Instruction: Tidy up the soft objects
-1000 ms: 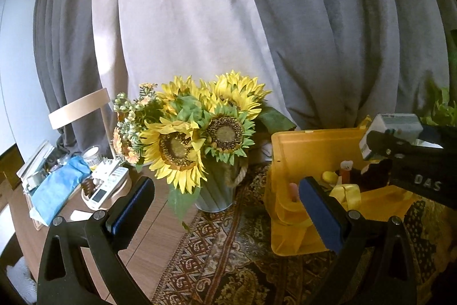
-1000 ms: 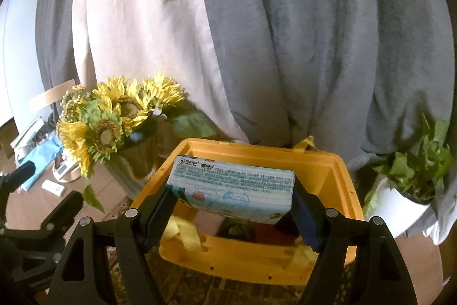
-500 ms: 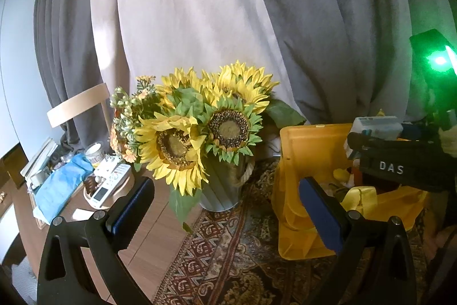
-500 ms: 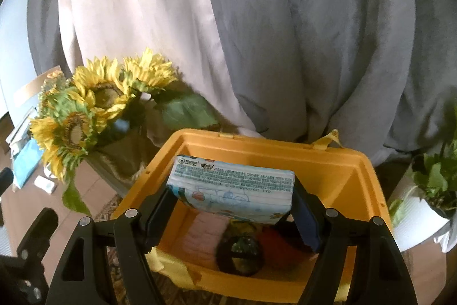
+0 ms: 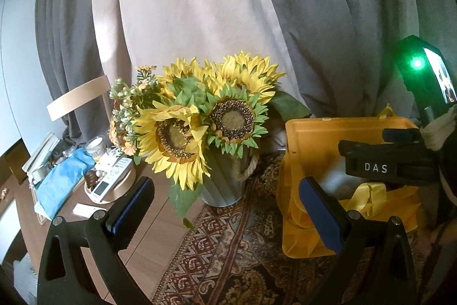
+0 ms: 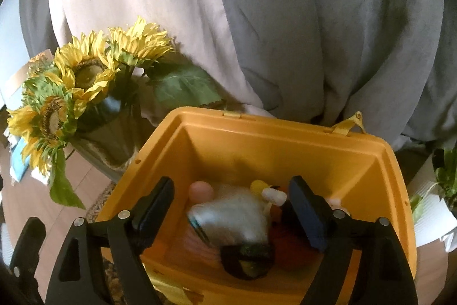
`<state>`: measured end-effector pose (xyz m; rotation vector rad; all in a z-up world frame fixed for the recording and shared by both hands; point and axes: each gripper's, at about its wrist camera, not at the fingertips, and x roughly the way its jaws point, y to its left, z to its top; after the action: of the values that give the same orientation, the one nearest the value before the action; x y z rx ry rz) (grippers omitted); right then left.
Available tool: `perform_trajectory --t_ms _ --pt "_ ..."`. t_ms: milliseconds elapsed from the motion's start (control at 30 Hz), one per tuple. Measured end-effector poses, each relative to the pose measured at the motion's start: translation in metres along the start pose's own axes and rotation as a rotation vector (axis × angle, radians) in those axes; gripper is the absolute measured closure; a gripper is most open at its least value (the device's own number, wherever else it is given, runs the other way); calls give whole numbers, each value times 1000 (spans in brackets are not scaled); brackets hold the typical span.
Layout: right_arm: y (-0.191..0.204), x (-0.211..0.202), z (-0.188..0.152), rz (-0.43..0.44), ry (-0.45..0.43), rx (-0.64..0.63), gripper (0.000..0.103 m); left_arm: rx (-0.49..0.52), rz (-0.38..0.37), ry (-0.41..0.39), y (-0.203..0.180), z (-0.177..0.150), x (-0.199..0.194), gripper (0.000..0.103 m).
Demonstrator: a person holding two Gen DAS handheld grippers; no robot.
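From the left wrist, the left gripper (image 5: 225, 207) hangs with its jaws apart and empty above the patterned rug (image 5: 242, 256), near the sunflower vase (image 5: 225, 176) and the yellow bin (image 5: 311, 150). From the right wrist, the right gripper (image 6: 231, 207) has just been opening over the bin; the tissue pack (image 6: 231, 216), blurred, is free of both pads and lies among the toys by the bin's near wall. It could settle tilted on that uneven pile and topple sideways.

Tissue pack (image 6: 228, 219) blurred; toys beneath partly hidden.
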<state>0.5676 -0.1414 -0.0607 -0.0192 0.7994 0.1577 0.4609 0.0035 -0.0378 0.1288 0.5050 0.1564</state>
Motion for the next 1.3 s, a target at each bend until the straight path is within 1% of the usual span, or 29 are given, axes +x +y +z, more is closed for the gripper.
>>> perform_trajectory --t_ms 167,333,467,700,967,1033,1067,1100,1233,1300 --pt "2 -3 0 -10 -7 -17 20 -14 3 -5 5 -1 -4 0" --pt "1 -26 -5 -33 -39 -17 20 -38 -4 -15 13 1 -14 0" --pt "-2 -51 -13 -47 -64 4 20 -45 -19 -35 16 3 -30 0" --pt "-5 -111 -36 -88 -129 54 20 -45 -62 -78 19 4 -64 0" --pt "-1 -166 -65 -123 -177 98 20 -32 -111 -107 27 -4 -100 0" --pt "2 -177 -72 -133 -185 102 17 -23 -125 -113 30 -7 -108 0" --pt "4 -181 -76 -139 -190 104 13 -15 -137 -118 31 -10 -113 0" --pt "7 -187 -80 -145 -196 107 12 -10 -145 -123 32 -12 -117 0" --pt "16 -207 -98 -182 -223 120 12 8 -170 -138 36 -19 -132 0" --pt "19 -219 -106 -207 -239 137 12 14 -168 -150 38 -23 -142 0"
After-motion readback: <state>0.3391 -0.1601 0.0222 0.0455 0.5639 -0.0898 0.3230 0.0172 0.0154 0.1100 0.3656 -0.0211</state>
